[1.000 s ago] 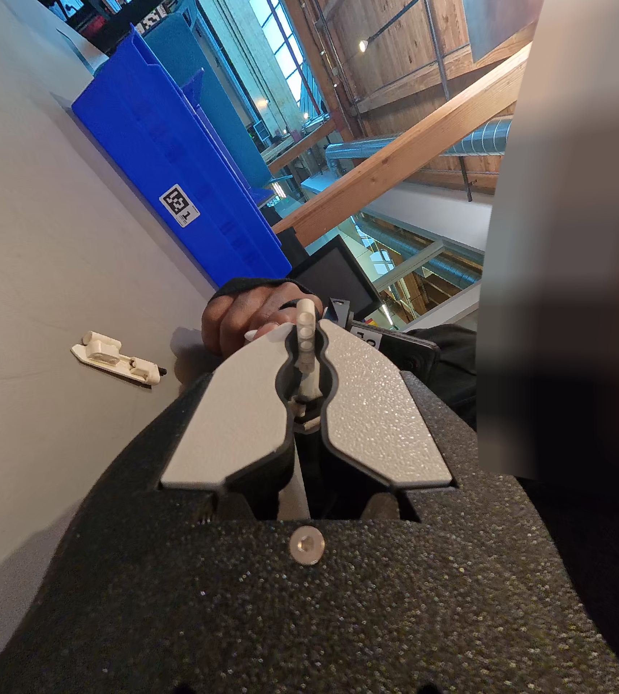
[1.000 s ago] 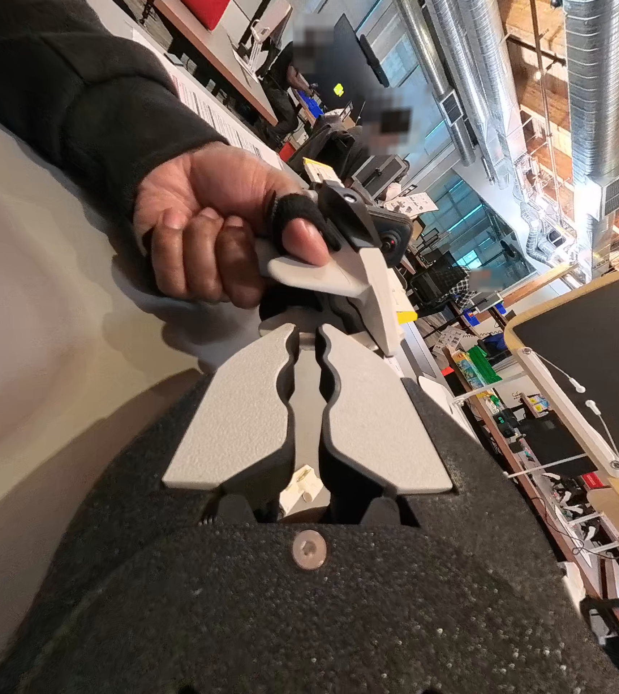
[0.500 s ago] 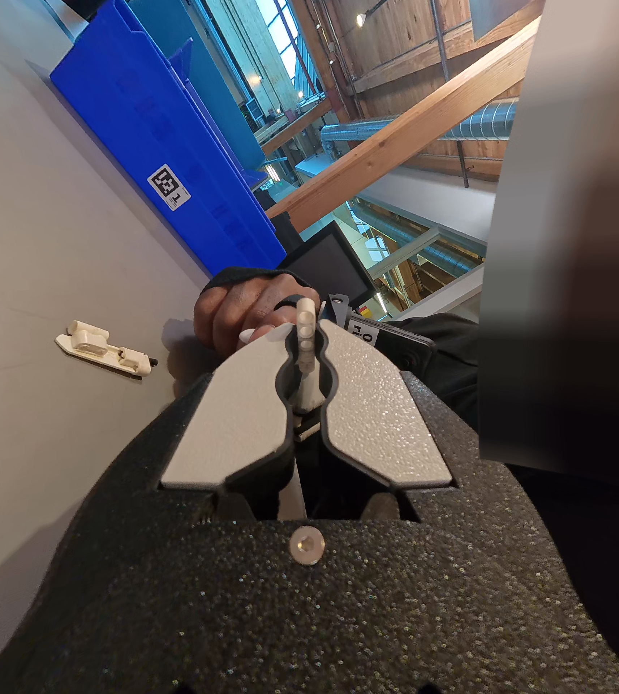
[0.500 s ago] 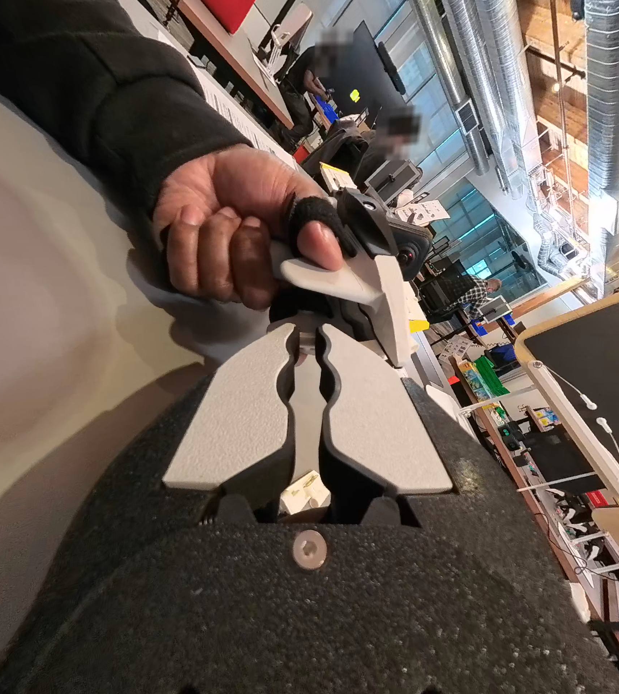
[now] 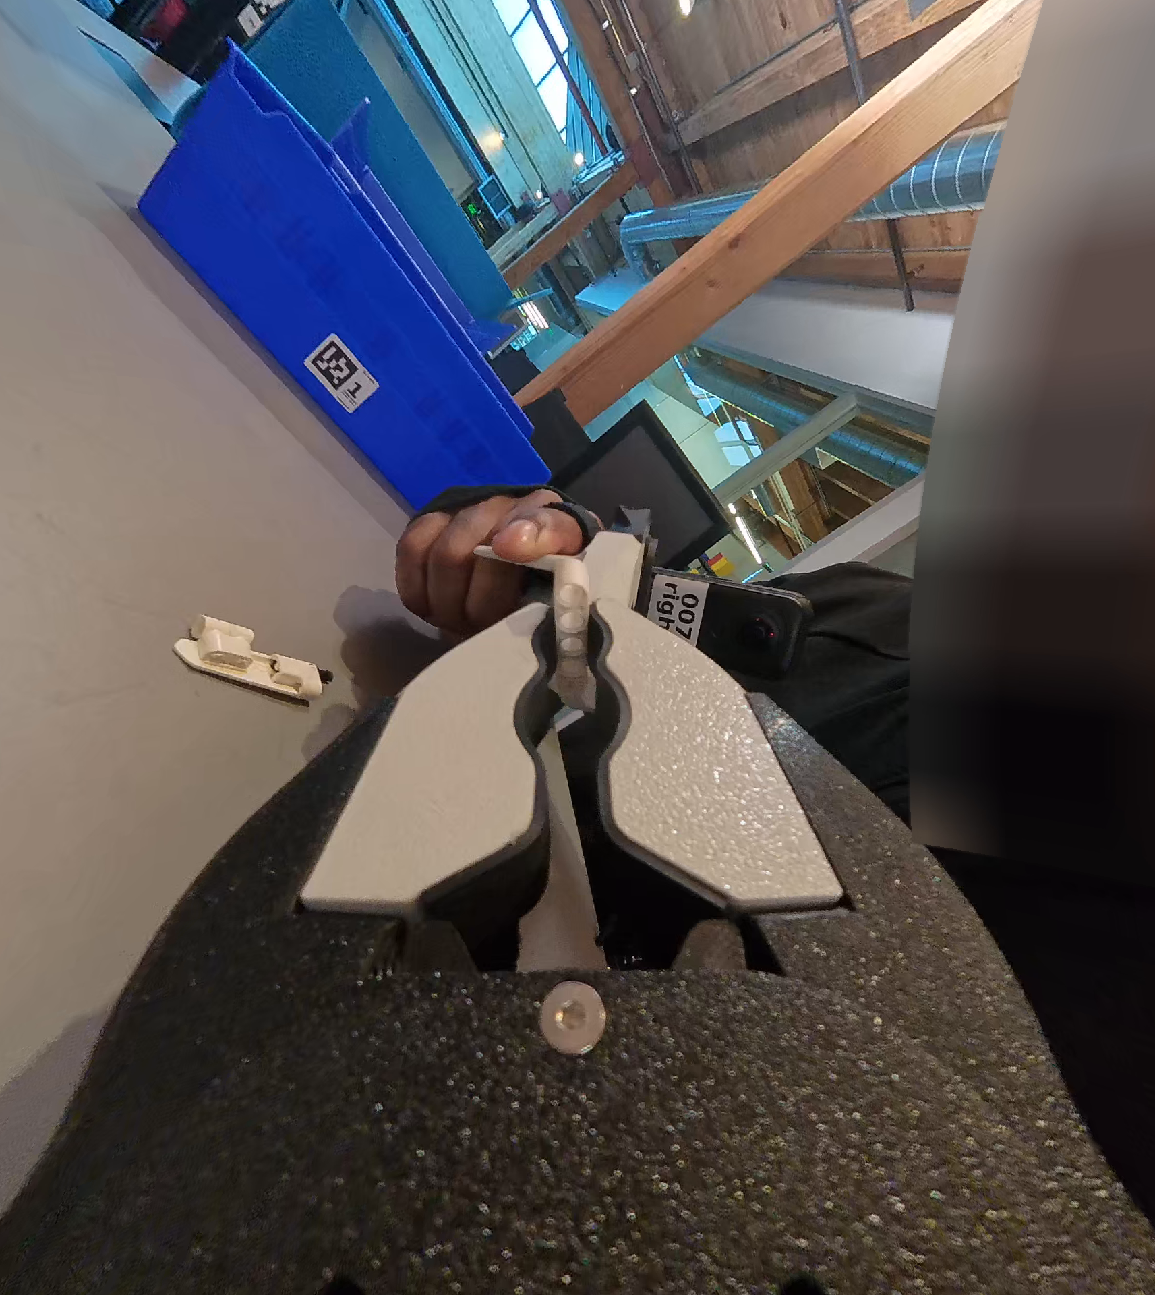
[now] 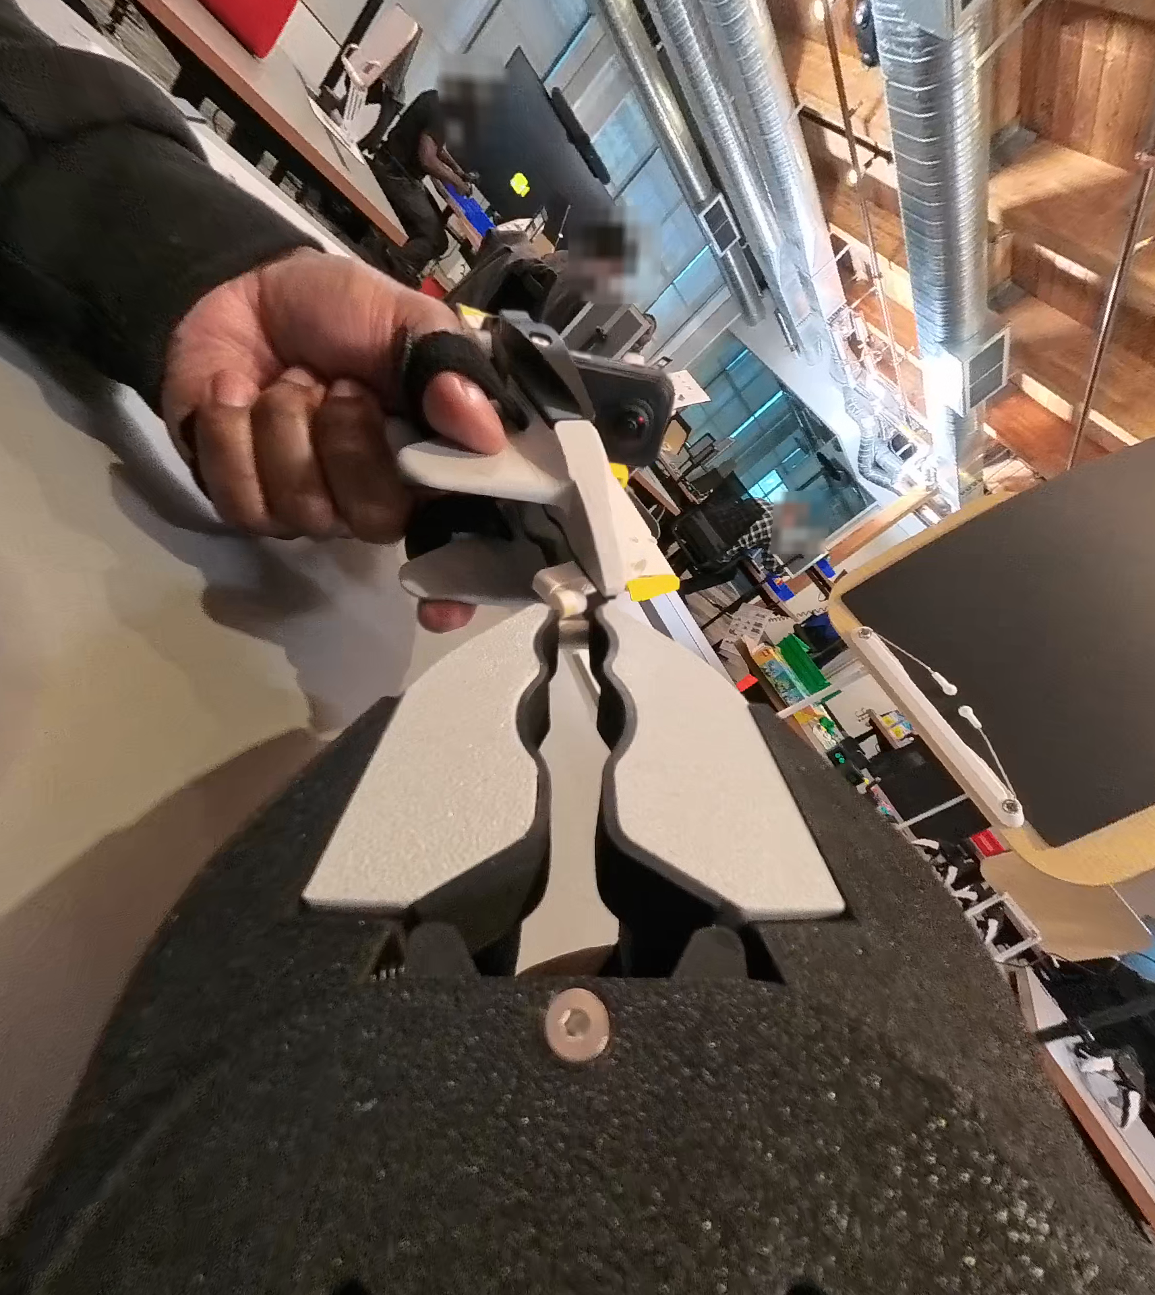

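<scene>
1. The left hand-held gripper [image 5: 571, 634] pinches a white perforated beam [image 5: 573, 606] edge-on between its fingertips. The beam juts up past the tips with its row of round holes facing the camera, which suggests it is being offered up for something to pass through.
2. The right hand-held gripper [image 6: 571, 624] is closed on a short pale peg [image 6: 564, 595]. The peg's rounded end sticks out beyond the tips, right against the other gripper's fingertips, so the two parts look to be meeting there.
3. Each view shows the other gripper just past its own tips, held in a hand [image 6: 322, 420] in a black sleeve.
4. Both parts look like hard, smooth moulded plastic. The beam is flat and narrow, the peg cylindrical. The fingers [image 5: 448, 757] are pebbled grey plates with wavy inner edges, and the body behind them is coarse black foam-like material.
5. On the matte grey desk [image 5: 70, 560] a second white assembly [image 5: 248, 657] lies flat to the left of the grippers, apart from both. It is a slim strip with raised blocks.
6. Farther left, a glossy blue bin [image 5: 322, 294] bearing a square printed marker stands on the desk.
</scene>
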The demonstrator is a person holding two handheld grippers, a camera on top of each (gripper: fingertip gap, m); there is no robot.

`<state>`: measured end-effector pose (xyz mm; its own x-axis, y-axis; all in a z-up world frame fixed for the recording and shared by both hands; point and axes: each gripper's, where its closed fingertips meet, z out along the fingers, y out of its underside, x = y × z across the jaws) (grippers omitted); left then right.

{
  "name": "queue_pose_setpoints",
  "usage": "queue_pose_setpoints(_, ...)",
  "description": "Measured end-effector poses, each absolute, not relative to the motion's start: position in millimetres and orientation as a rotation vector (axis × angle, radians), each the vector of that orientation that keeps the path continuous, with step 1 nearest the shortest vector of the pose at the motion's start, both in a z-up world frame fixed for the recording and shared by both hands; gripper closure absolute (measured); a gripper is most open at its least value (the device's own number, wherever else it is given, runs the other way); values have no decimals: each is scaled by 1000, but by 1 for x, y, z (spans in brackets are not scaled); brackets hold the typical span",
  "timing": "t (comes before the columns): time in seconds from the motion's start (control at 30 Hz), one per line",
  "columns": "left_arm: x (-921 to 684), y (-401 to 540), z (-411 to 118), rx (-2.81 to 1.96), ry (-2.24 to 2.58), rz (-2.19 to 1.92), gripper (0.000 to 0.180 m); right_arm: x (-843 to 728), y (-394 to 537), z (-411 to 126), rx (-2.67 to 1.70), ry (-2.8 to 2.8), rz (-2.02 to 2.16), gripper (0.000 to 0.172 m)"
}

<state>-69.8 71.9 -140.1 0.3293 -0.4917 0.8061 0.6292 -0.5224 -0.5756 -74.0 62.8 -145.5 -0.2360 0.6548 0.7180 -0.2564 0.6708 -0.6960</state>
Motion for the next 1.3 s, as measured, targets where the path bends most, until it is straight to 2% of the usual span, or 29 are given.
queue_pose_setpoints(0.57, -73, 82, -142, -1517, -250, -1411, 173, -79, 67, -147, -396, -1579, 836, 164)
queue_pose_setpoints(1.3, -75, 77, -141, -1561, -145, -1285, 173, -77, 66, -142, -416, -1577, 925, 164)
